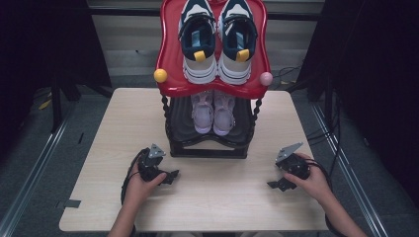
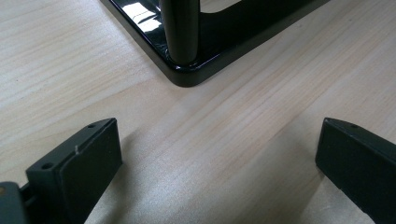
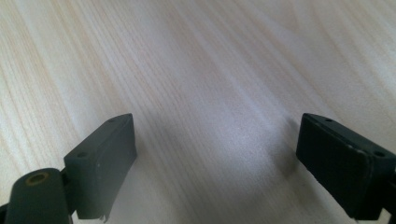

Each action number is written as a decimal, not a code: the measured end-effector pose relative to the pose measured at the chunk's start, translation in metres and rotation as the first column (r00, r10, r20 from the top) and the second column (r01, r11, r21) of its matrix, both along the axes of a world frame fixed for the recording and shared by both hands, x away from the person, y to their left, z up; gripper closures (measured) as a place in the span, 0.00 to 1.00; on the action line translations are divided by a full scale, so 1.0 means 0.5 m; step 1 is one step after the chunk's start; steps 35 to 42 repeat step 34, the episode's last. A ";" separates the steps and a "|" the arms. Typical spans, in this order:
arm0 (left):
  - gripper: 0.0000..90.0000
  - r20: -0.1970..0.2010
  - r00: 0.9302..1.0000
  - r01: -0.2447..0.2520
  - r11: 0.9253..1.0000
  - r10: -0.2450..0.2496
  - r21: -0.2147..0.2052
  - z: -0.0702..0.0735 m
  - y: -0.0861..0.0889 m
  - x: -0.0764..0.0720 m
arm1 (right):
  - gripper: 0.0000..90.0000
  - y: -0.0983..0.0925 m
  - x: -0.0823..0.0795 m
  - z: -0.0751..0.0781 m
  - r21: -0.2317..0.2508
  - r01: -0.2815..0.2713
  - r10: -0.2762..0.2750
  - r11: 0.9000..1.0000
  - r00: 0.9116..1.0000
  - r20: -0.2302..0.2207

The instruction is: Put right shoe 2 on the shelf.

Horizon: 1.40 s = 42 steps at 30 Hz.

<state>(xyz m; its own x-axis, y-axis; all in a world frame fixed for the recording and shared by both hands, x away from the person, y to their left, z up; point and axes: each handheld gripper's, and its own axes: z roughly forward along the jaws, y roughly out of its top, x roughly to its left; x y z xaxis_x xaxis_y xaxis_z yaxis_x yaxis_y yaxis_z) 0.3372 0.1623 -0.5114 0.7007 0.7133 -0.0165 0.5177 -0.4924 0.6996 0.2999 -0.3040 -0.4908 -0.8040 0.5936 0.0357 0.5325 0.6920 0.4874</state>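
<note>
A two-tier shoe rack (image 1: 210,143) stands at the back middle of the wooden table (image 1: 123,118). Its red top shelf (image 1: 170,59) carries a pair of navy and white sneakers (image 1: 217,39). A pair of pale pink shoes (image 1: 213,112) sits on the black lower shelf. My left gripper (image 1: 170,177) rests low over the table in front of the rack's left corner, open and holding nothing. In the left gripper view the rack's black base corner (image 2: 187,74) lies just ahead of the gripper (image 2: 217,154). My right gripper (image 1: 277,185) hovers front right, open over bare wood (image 3: 215,144).
A yellow knob (image 1: 160,75) and a pink knob (image 1: 266,78) stick out at the red shelf's front corners. Twisted black posts (image 1: 166,111) hold the shelves up. Cables (image 1: 326,133) run along the floor right of the table.
</note>
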 end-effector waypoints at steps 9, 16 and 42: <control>0.00 0.000 1.000 0.000 1.000 0.000 0.000 0.000 0.000 0.000 | 0.10 -0.016 -0.019 -0.021 0.120 0.051 -0.062 0.992 0.993 0.098; 0.00 0.000 1.000 0.000 1.000 0.000 0.000 0.000 0.000 0.000 | 0.10 -0.026 -0.029 -0.033 0.176 0.063 -0.089 0.982 0.986 0.143; 0.00 0.000 1.000 0.001 1.000 -0.001 0.003 0.000 0.000 0.000 | 0.10 -0.032 -0.037 -0.043 0.227 0.077 -0.119 0.971 0.977 0.179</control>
